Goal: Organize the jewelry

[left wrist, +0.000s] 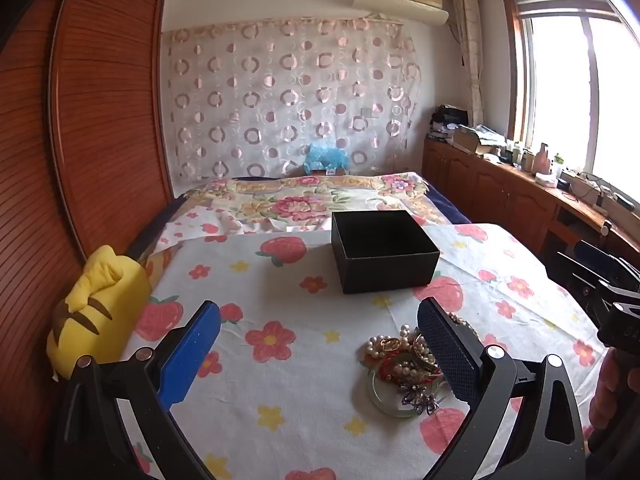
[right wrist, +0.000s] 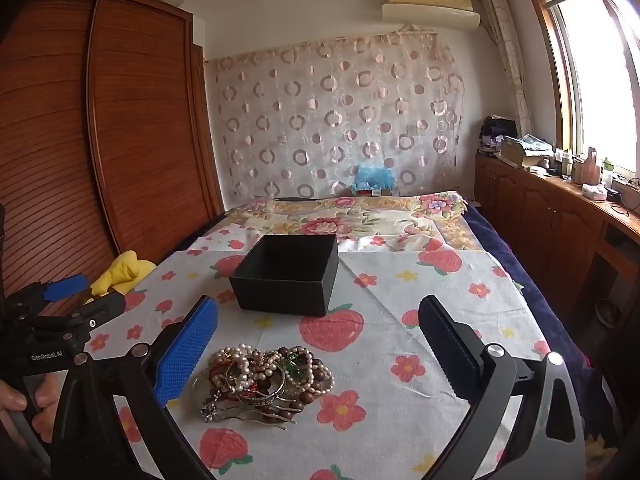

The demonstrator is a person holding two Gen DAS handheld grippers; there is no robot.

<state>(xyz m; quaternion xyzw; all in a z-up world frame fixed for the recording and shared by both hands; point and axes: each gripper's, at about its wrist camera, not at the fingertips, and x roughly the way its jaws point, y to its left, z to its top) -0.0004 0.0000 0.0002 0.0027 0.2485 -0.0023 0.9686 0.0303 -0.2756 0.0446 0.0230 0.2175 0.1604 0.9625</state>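
Note:
A tangled pile of jewelry, with pearl strands, bangles, wooden beads and a hair pin, lies on the flowered cloth. It also shows in the right wrist view. An open, empty black box stands behind the pile; it shows in the right wrist view too. My left gripper is open above the cloth, its right finger next to the pile. My right gripper is open, the pile lying near its left finger. Both grippers are empty.
A yellow plush toy lies at the table's left edge by the wooden wardrobe. A bed with a floral quilt is behind the table. Cluttered wooden cabinets run along the window on the right.

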